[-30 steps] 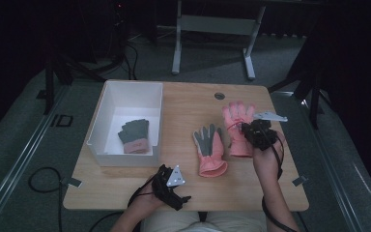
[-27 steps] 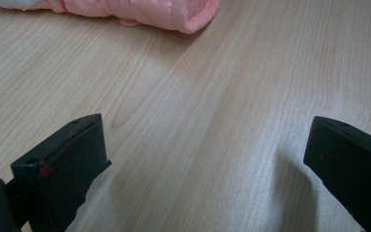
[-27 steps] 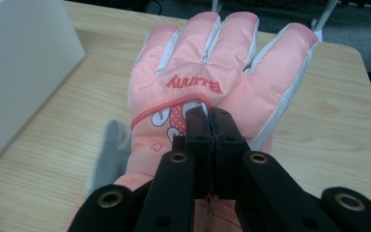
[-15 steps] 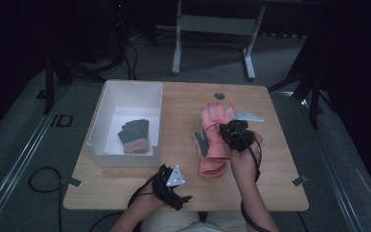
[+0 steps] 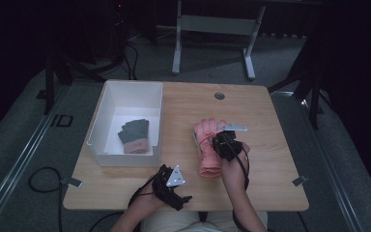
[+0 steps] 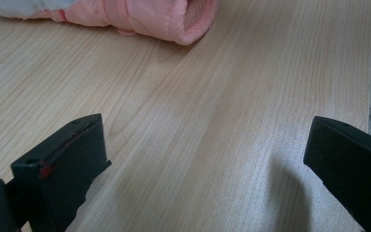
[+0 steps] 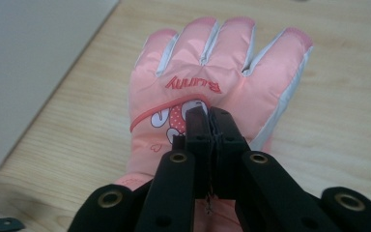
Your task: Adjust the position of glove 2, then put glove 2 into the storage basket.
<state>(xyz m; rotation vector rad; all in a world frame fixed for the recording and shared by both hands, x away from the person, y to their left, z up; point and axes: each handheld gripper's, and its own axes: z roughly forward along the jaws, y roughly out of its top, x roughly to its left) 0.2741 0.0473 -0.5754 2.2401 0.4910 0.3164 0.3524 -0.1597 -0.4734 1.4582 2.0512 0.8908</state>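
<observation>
Pink glove (image 7: 212, 92) pinched by the closed right gripper (image 7: 208, 126) (left gripper (image 6: 207, 159) gapes, empty).

Dim high view with black surroundings; both gripper views are brighter, sharp nearby, with soft shadows.

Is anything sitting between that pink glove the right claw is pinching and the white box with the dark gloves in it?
Nothing visible does. The padded pink glove lies on bare wooden table, and only open tabletop separates it from the white rectangular box. The right gripper is shut on it.
</observation>
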